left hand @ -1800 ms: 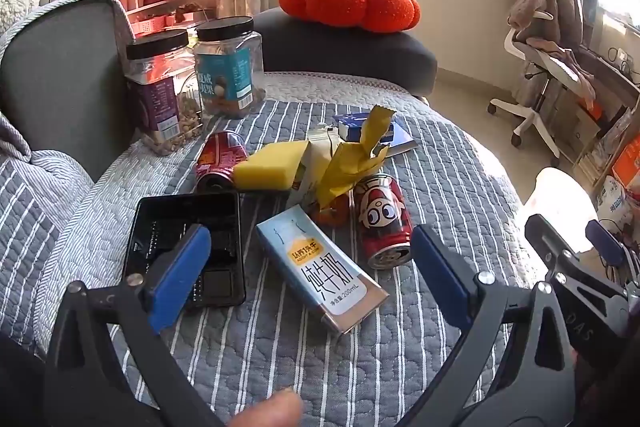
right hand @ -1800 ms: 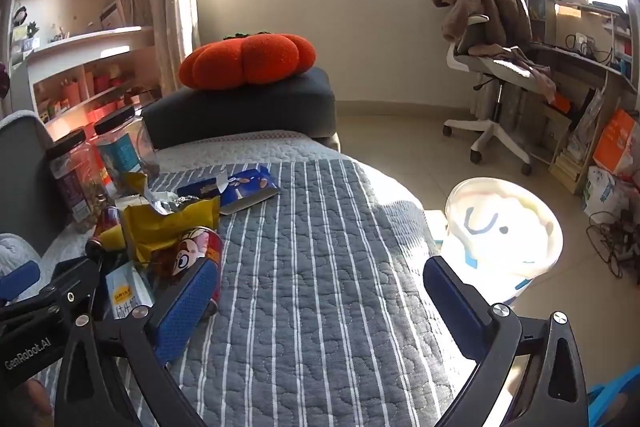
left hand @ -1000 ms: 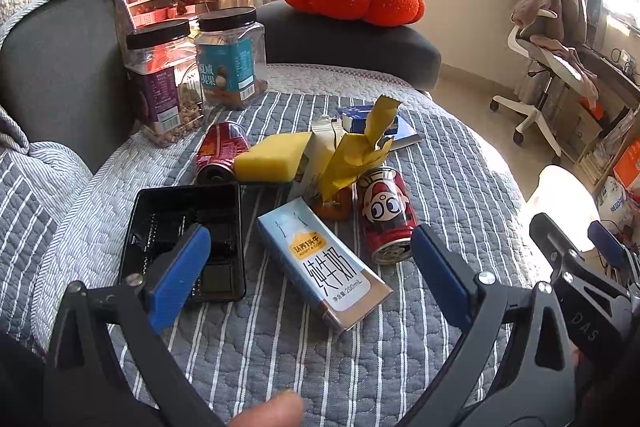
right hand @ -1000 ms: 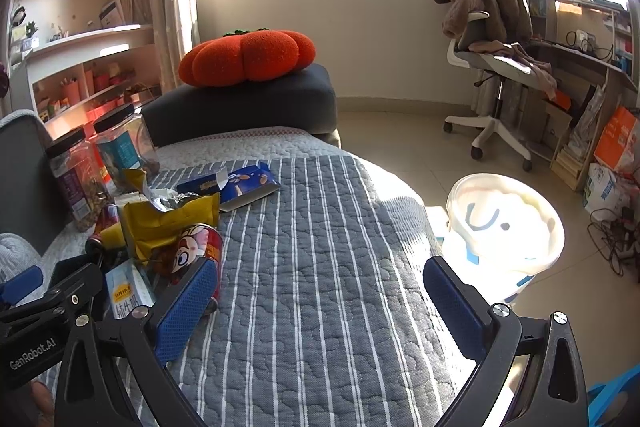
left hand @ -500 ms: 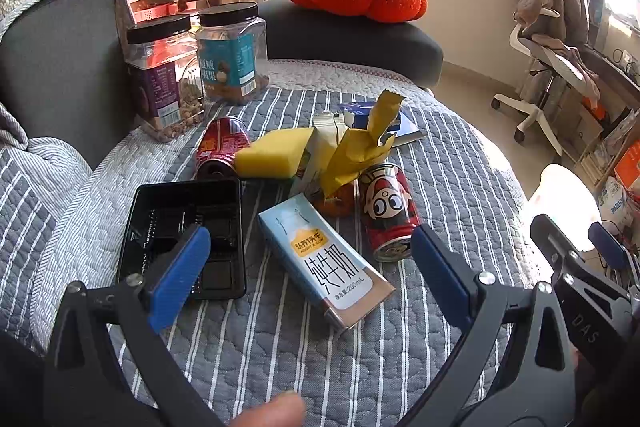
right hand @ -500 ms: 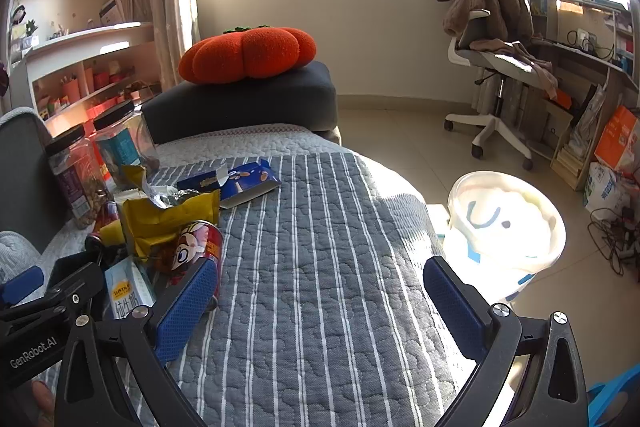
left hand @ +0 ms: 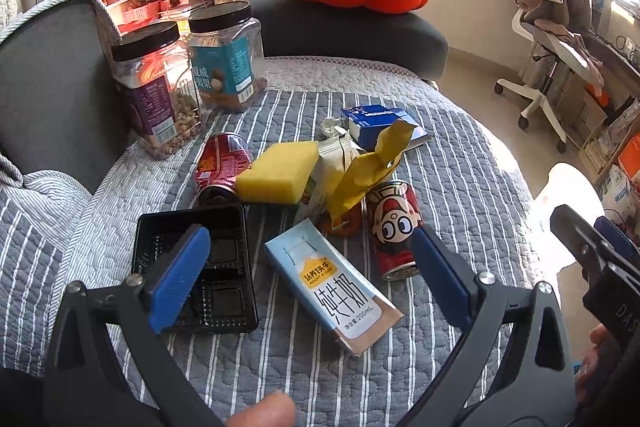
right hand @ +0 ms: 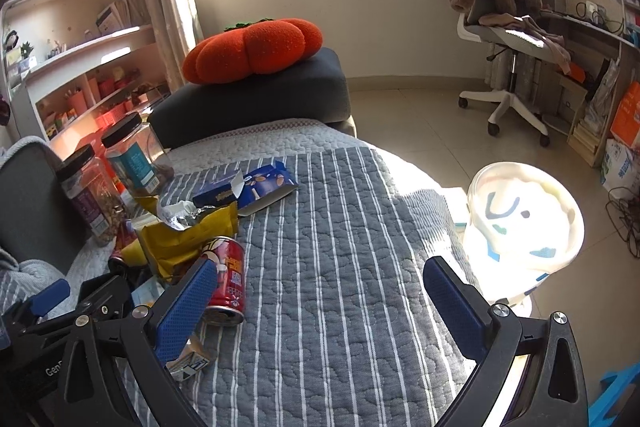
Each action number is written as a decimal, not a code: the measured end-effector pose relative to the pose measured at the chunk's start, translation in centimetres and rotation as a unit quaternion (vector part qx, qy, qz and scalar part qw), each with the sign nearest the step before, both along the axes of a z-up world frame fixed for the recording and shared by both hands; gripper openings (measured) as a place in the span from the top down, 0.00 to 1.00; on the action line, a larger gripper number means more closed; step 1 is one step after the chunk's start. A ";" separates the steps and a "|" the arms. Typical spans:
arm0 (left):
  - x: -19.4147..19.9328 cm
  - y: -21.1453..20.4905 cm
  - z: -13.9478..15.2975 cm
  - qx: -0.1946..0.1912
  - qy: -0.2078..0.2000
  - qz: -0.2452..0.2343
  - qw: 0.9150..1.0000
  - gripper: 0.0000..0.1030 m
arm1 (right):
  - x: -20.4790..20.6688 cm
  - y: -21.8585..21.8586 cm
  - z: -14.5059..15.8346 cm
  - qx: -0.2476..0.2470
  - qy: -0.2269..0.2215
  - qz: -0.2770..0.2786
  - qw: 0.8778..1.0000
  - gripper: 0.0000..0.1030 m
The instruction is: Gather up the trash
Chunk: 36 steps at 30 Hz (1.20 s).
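Left gripper: I had my left gripper [left hand: 308, 259] hanging over the near part of the striped quilt [left hand: 460, 163], its blue pads spread wide with nothing between them.
Right gripper: my right gripper [right hand: 320, 291] was just as wide apart and empty, hanging over the quilt's bare right half.
Milk carton: the pale blue milk carton [left hand: 332, 283] lay flat and slanted, nearest the quilt's front edge, in the gap I saw between the left fingers.
Black tray: a black plastic tray [left hand: 200, 263] lay to the carton's left, partly behind my left finger.
Cartoon can: a red can with a cartoon face [left hand: 394, 227] lay on its side just right of the carton, open end towards me.
Second can: another red can [left hand: 222, 165] lay on its side behind the tray.
Sponge: a yellow sponge [left hand: 276, 173] sat against that can.
Wrapper: a crumpled yellow wrapper [left hand: 368, 171] stood up mid-heap, leaning on a pale pack.
Blue box: a flattened blue box [right hand: 252, 187] lay behind the heap, towards the quilt's far edge.
Jars: two black-lidded jars [left hand: 192, 75] stood at the far left corner.
Bin: a white bin [right hand: 524, 235] stood on the floor beyond the quilt's right edge, in bright sun.
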State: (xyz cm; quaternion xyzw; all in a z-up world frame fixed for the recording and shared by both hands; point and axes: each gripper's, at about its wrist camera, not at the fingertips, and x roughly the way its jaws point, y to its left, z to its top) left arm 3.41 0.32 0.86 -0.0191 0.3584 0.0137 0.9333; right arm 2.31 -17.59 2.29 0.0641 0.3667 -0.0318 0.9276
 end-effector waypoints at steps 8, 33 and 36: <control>5.5 -0.8 0.1 0.052 0.084 -0.095 0.991 0.02 | 3.9 0.1 0.9 -0.043 0.016 0.045 0.998 0.00; 9.6 -2.8 -0.7 0.017 0.093 -0.162 0.982 0.83 | 7.2 -1.8 -2.5 -0.004 0.062 0.053 0.997 0.00; 9.0 -1.9 0.3 -0.013 0.084 -0.156 0.984 0.87 | 7.5 -1.3 -2.7 0.000 0.059 0.051 0.997 0.00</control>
